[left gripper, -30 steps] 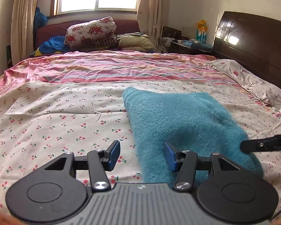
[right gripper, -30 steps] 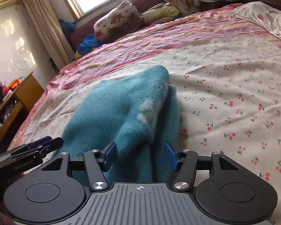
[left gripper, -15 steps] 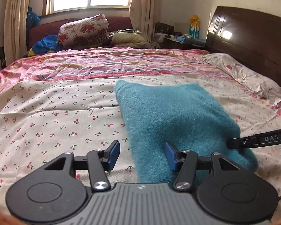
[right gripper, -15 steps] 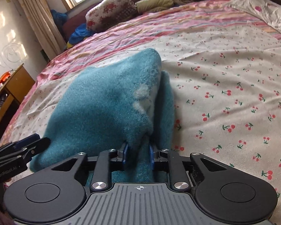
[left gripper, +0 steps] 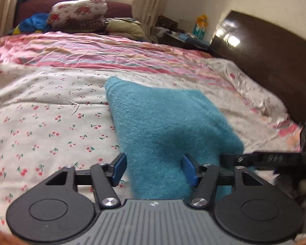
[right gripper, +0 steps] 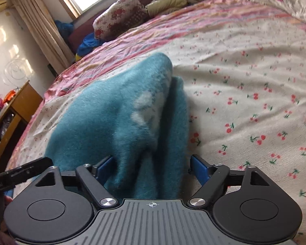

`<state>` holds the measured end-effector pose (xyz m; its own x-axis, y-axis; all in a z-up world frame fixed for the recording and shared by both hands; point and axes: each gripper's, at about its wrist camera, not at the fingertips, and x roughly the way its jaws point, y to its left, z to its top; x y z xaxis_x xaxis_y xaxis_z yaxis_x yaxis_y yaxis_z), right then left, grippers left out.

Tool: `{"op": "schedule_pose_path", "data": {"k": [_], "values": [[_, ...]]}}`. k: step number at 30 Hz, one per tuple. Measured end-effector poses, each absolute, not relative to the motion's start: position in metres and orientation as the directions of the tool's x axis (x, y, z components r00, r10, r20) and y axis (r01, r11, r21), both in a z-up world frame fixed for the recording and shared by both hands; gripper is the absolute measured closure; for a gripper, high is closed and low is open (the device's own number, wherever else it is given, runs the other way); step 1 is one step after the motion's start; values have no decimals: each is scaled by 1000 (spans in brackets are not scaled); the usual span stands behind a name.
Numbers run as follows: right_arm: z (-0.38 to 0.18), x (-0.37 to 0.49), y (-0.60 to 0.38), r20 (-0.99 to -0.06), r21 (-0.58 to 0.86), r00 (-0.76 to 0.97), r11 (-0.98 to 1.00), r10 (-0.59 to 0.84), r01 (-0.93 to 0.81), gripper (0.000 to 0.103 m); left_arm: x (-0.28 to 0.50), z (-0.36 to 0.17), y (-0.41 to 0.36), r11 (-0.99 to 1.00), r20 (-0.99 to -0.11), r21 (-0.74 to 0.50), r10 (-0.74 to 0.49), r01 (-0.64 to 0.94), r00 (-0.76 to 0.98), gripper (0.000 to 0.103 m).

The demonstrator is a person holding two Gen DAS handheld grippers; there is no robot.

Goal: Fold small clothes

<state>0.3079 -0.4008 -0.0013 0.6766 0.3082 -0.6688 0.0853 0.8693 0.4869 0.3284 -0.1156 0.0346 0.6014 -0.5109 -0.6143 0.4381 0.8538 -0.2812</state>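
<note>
A fuzzy teal garment [left gripper: 165, 126] lies folded on the cherry-print bed sheet [left gripper: 40, 112]. My left gripper [left gripper: 155, 168] is open, its blue pads either side of the garment's near left edge. In the right wrist view the garment [right gripper: 104, 118] shows a white pattern and a raised fold. My right gripper [right gripper: 151, 168] is open with the garment's near edge bunched between its spread fingers. Each gripper's tip shows in the other's view, the right one in the left view [left gripper: 261, 159] and the left one in the right view [right gripper: 20, 171].
A dark wooden headboard [left gripper: 275, 61] runs along the right side of the bed. Pillows and bundled clothes [left gripper: 79, 16] pile up under the window at the far end. A wooden cabinet [right gripper: 12, 114] stands beside the bed on the left.
My right gripper closed on the garment's edge half a second ago and has now opened again. My left gripper moved forward over the garment's near edge and stayed open.
</note>
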Motion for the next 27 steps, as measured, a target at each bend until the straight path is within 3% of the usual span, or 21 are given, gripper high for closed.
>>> {"op": "schedule_pose_path", "data": {"k": [6, 11, 15, 19, 23, 25, 27], "values": [[-15, 309, -409, -596, 614, 676, 789, 434, 34, 18, 356, 11, -109, 794, -631, -436, -605, 424, 485, 14], [-19, 317, -399, -578, 648, 689, 760, 437, 61, 21, 362, -7, -116, 740, -614, -555, -672, 380, 414, 19], [-12, 302, -404, -544, 705, 679, 708, 493, 51, 48, 341, 4, -109, 733, -606, -546, -680, 406, 413, 32], [-2, 272, -391, -544, 704, 645, 711, 537, 2, 54, 306, 17, -90, 735, -610, -529, -677, 425, 412, 34], [-3, 233, -382, -583, 685, 590, 729, 559, -15, 53, 255, 13, -81, 744, -649, -503, -661, 439, 376, 35], [-9, 227, -377, -631, 626, 579, 780, 517, -15, 41, 240, 7, -85, 774, -670, -437, -620, 458, 409, 34], [-6, 226, -375, -641, 604, 589, 797, 493, -9, 40, 237, 11, -86, 788, -662, -425, -606, 445, 441, 33]]}}
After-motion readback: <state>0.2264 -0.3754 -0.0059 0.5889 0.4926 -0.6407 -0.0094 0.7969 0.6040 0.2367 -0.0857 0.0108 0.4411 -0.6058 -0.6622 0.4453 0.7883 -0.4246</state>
